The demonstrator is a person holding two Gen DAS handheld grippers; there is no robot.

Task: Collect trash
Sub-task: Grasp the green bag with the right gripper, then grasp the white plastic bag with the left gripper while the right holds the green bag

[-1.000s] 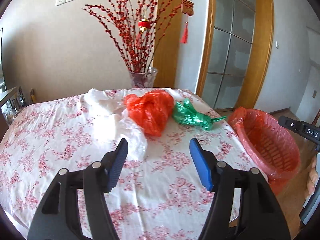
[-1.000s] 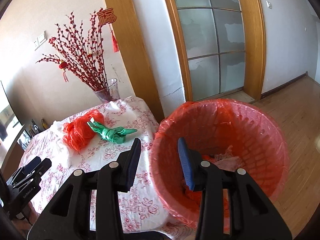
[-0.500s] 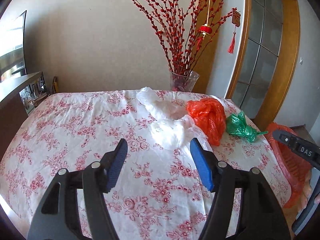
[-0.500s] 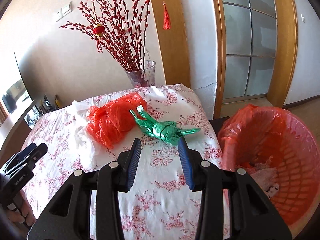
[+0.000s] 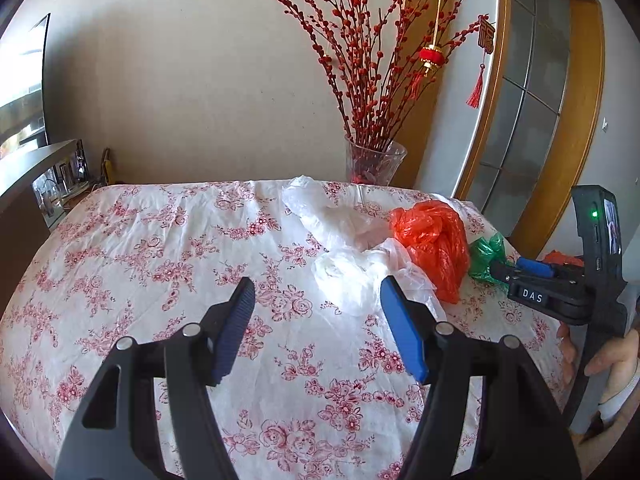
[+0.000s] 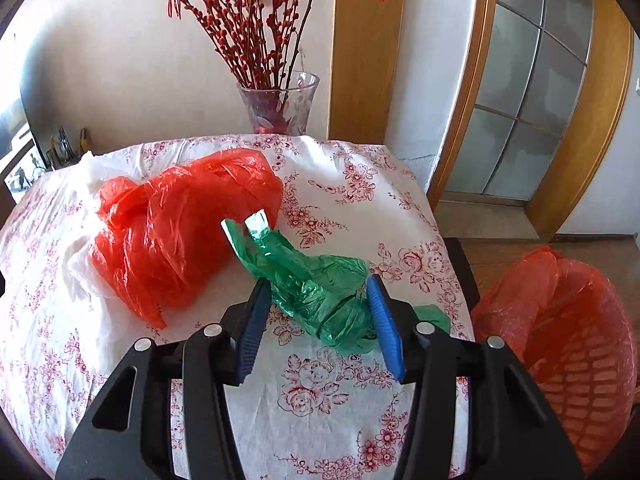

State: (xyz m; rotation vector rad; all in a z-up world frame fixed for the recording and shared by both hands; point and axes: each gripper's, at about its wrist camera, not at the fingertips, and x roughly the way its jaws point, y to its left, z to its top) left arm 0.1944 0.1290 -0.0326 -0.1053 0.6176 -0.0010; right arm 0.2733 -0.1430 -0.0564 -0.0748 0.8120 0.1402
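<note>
A crumpled green plastic bag [image 6: 304, 268] lies near the table's right edge. My right gripper [image 6: 318, 283] straddles it; its jaws are opening, with the bag between the blue pads, which are not pressing on it. An orange plastic bag [image 6: 180, 232] lies just left of the green one, partly on white plastic bags [image 6: 84, 268]. My left gripper [image 5: 318, 291] hovers open and empty over the tablecloth, just short of the white bags [image 5: 352, 276]. In the left wrist view the orange bag [image 5: 432, 240], the green bag [image 5: 486, 256] and the right gripper [image 5: 520, 268] appear at the right.
A basket lined with orange plastic [image 6: 568, 332] stands on the floor right of the table. A glass vase [image 6: 280, 104] of red branches stands at the table's far edge. The floral tablecloth [image 5: 160, 260] covers the table. A hand [image 5: 612, 356] holds the right gripper's handle.
My right gripper swung from above the basket leftward to the table, came down around the green bag, and its jaws widened. My left gripper shifted across the table so that the white bags lie just ahead of its jaws.
</note>
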